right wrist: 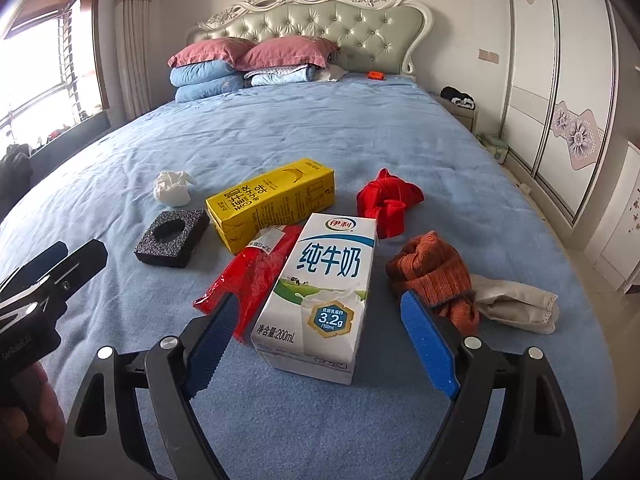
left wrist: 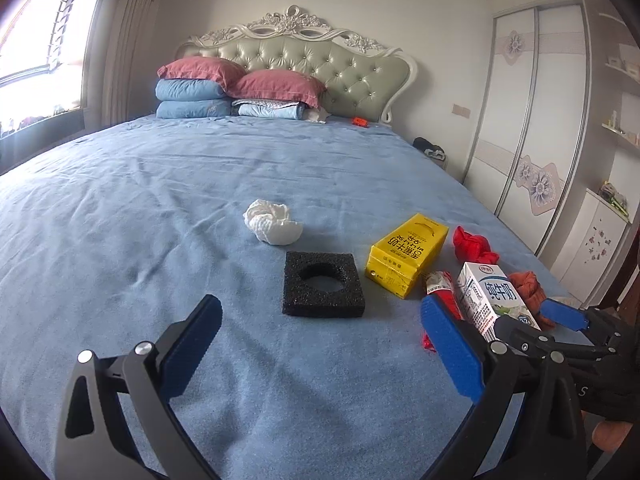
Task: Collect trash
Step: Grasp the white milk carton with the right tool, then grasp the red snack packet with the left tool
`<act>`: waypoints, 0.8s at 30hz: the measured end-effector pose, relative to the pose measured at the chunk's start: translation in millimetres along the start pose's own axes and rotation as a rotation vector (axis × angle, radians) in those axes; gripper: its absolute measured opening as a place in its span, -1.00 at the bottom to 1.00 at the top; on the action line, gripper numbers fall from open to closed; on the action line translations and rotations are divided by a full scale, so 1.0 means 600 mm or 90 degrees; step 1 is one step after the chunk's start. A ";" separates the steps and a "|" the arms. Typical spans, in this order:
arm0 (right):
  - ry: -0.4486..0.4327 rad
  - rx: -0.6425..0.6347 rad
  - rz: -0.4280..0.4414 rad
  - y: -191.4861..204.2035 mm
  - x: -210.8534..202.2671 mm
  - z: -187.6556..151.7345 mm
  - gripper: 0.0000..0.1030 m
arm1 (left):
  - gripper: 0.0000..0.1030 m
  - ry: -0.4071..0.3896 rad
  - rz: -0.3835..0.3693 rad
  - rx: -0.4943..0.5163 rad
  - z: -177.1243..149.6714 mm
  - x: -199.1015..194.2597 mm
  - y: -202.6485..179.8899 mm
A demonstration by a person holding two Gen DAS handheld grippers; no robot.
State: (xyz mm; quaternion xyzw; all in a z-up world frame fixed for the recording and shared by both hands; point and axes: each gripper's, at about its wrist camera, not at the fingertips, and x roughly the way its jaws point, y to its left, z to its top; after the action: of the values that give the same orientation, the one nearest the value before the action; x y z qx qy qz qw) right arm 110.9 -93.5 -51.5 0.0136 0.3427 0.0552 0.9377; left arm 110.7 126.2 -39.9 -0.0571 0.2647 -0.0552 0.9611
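Observation:
A white milk carton (right wrist: 320,292) lies on the blue bed (right wrist: 280,420) between the fingers of my right gripper (right wrist: 320,340), which is open, with gaps on both sides. A red wrapper (right wrist: 248,276) lies against the carton's left side. Behind it lies a yellow drink carton (right wrist: 272,204). My left gripper (left wrist: 320,306) is open and holds nothing. It hovers just short of a black foam square (left wrist: 324,284) with a round hole. A crumpled white tissue (left wrist: 272,222) lies further back. In the left wrist view the milk carton (left wrist: 488,296) is at the right.
A knotted red cloth (right wrist: 388,200), an orange knit cloth (right wrist: 432,272) and a beige cloth (right wrist: 516,304) lie right of the cartons. Pillows (left wrist: 240,84) are stacked at the headboard (left wrist: 320,60). A wardrobe (left wrist: 528,120) stands past the bed's right edge, and a window (left wrist: 36,40) is at the left.

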 end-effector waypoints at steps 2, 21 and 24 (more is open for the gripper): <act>0.005 -0.006 -0.007 0.002 0.003 0.003 0.56 | 0.93 0.006 0.003 0.001 0.002 0.003 0.000; 0.050 0.059 0.086 -0.071 0.001 -0.010 0.02 | 0.93 0.071 -0.010 0.085 -0.003 0.042 -0.094; 0.030 0.064 0.102 -0.088 -0.027 -0.018 0.02 | 0.93 0.094 -0.023 0.106 -0.005 0.063 -0.123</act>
State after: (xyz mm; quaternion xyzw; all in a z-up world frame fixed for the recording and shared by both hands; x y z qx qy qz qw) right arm 96.8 -147.8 -53.0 0.0867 0.3648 0.1129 0.9201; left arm 135.8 47.7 -51.0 0.0223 0.3285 -0.0984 0.9391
